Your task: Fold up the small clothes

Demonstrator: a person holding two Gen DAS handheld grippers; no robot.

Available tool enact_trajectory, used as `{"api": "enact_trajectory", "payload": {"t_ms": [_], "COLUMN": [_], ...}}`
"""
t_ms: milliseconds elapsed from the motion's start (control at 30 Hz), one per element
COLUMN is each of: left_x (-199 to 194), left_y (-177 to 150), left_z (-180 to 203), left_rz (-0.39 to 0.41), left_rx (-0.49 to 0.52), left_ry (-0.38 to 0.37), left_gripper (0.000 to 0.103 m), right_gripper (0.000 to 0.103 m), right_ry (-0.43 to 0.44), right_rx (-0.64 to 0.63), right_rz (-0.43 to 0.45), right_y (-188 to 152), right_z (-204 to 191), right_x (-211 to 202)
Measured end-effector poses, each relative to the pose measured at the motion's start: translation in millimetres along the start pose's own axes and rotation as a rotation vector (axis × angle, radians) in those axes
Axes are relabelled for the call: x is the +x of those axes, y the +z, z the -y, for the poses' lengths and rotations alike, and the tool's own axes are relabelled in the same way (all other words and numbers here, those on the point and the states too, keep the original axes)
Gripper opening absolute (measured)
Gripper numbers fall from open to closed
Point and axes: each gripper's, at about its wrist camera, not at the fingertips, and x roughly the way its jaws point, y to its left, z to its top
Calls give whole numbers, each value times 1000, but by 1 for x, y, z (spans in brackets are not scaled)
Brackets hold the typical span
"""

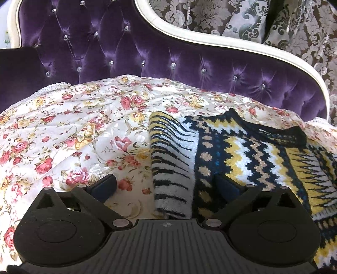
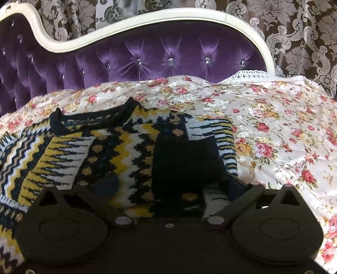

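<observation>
A small knitted sweater [image 1: 248,151] with navy, yellow and white zigzag patterns lies flat on a floral bedspread [image 1: 73,130]. Its left sleeve [image 1: 170,164] is folded in over the body. My left gripper [image 1: 166,185] is open, its fingers straddling that folded sleeve edge just above the cloth. In the right wrist view the sweater [image 2: 94,147] fills the left half, and its right sleeve with a dark cuff [image 2: 185,160] is folded onto the body. My right gripper [image 2: 168,183] is open over that cuff, with nothing between its pads.
A purple tufted headboard [image 1: 147,52] with a white curved frame [image 2: 147,16] rises behind the bed. Grey damask curtains [image 2: 305,38] hang beyond it. The bedspread [image 2: 284,137] extends to the right of the sweater.
</observation>
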Motion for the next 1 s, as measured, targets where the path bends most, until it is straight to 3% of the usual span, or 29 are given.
{"api": "enact_trajectory", "payload": {"t_ms": [200,333,433,767,1000], "left_x": [-3,-23,-49,-164,-208], "left_y": [10,10,8,-16,-45], "left_z": [-4,-7,-8,-9,-12], "left_rz": [-42,-34,-11,60,41], "left_rx": [-32,-89,-102,-33,-33], "left_ry": [15,44,20,-102,-167], "left_gripper": [98,95,95,95,94], "right_gripper": [101,102,102,102,102], "right_ry": [34,-31,-37,143,235], "right_rx": [63,85,113,284,308], "right_rz": [20,92,150,255,274], "right_y": [4,8,10,4,-43], "right_z": [13,22,32,53,55], "right_x": [-7,-23,-35,-89,-162]}}
